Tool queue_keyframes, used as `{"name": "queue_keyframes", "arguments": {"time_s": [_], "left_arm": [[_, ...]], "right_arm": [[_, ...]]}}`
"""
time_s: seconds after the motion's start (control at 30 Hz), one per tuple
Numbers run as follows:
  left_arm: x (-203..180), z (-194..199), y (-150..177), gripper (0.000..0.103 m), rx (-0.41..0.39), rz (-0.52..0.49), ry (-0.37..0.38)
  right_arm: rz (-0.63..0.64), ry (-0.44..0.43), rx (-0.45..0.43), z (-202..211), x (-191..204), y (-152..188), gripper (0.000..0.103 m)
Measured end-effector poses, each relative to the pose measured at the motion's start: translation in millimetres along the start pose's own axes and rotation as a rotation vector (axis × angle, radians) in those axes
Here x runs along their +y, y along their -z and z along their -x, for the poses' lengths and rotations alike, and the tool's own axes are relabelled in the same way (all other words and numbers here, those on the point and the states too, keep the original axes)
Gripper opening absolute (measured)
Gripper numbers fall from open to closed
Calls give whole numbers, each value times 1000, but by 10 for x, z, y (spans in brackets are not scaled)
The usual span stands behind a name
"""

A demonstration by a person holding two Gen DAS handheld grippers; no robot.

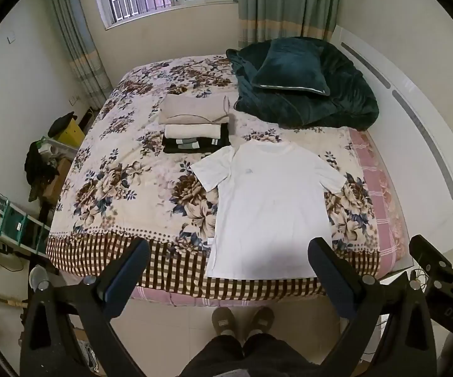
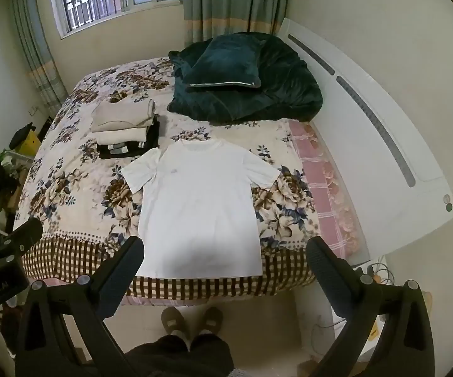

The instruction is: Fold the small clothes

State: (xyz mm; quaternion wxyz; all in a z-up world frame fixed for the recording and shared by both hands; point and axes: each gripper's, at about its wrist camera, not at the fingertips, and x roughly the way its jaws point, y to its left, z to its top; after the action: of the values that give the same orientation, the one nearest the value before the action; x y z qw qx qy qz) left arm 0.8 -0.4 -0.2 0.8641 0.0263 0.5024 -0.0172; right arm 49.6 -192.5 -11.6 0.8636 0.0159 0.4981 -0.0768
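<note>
A white T-shirt (image 1: pixel 270 207) lies spread flat on the bed (image 1: pixel 126 188), front up, hem at the near edge, collar toward the far side, both sleeves out. A stack of folded clothes (image 1: pixel 193 127) sits just beyond its left sleeve, nearly touching it; a dark green quilt and pillow (image 1: pixel 301 84) occupy the far right corner.

Risks: the hem lies right at the near edge of the bed, so a one-sided or uneven pull could drag the shirt off toward the floor. A sleeve fold swept leftward could disturb the folded stack. Thin fabric on a soft patterned bedspread (image 2: pixel 78 185) may be pinched together with the cover, lifting both.

The left gripper (image 1: pixel 229 253) is spread wide, holds nothing and hangs above the near edge, clear of the cloth. The right gripper (image 2: pixel 226 251) is likewise wide and empty. Whether either fingertip grazes the hem is hard to judge through the fisheye distortion; they appear apart.
</note>
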Motion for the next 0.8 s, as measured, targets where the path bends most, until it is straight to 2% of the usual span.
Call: {"name": "queue_keyframes", "arguments": {"time_s": [0.27,0.33,0.7,0.8], "left_arm": [[4,-1,-18,103,-11,2,-1],[10,-5,-30,103,-13,2,-1],[-86,66,-117,103,-23,-4,-4],[9,96,-110,103,-30,-1,8]], "right_arm": [[23,18,6,6,88,-17,103],[12,8,-4,39,-14,-30,103],[9,14,-11,75,8,-51,103],[8,18,-12,104,-26,-68,103]]}}
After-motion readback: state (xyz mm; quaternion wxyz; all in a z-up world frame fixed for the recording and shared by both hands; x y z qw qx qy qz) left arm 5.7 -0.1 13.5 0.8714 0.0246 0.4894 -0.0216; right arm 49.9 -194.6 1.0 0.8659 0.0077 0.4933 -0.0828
